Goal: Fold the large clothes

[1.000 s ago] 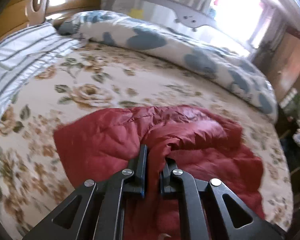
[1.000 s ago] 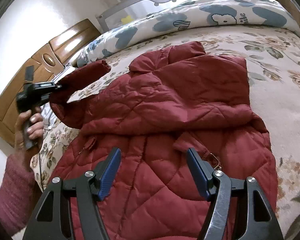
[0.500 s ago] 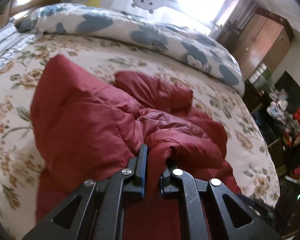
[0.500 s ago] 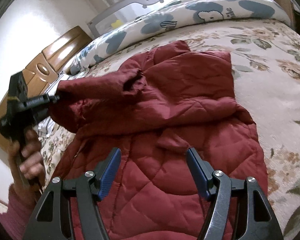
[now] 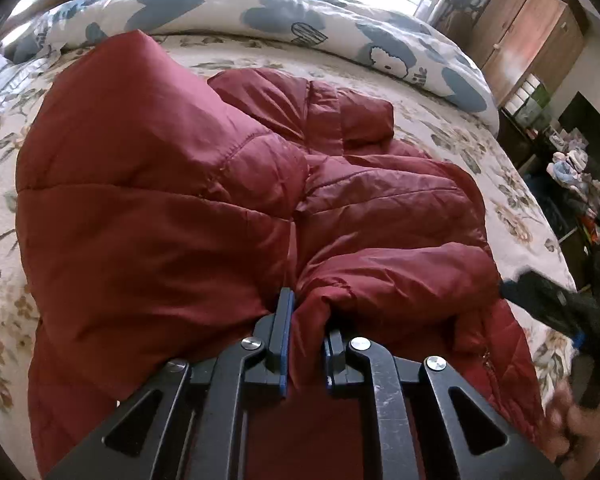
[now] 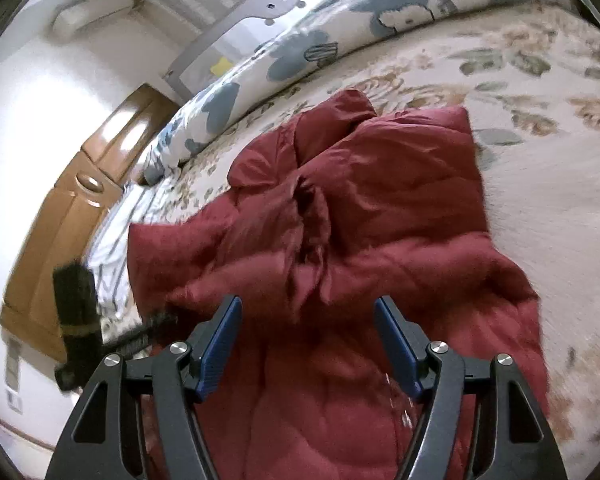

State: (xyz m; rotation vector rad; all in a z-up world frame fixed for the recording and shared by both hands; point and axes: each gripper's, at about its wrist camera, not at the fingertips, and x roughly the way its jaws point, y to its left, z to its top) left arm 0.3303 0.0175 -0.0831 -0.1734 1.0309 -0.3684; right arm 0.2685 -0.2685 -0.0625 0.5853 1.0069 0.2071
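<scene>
Two left-wrist facts: the left gripper [image 5: 305,342] is pinched on a fold of the red jacket [image 5: 172,216], whose sleeve is carried over the body ahead on the bed [image 5: 4,152]. Right wrist: the right gripper [image 6: 307,346] hangs spread and empty above the jacket's lower body. Risk: slick padded fabric may slip free, springing the fold open.

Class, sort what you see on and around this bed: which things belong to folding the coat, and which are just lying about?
Part of the job:
- dark red quilted padded coat
- left gripper, shut on a coat fold
- right gripper, open above the coat

Just lying about:
- white duvet with blue blotches
- striped pillow
- wooden wardrobe
</scene>
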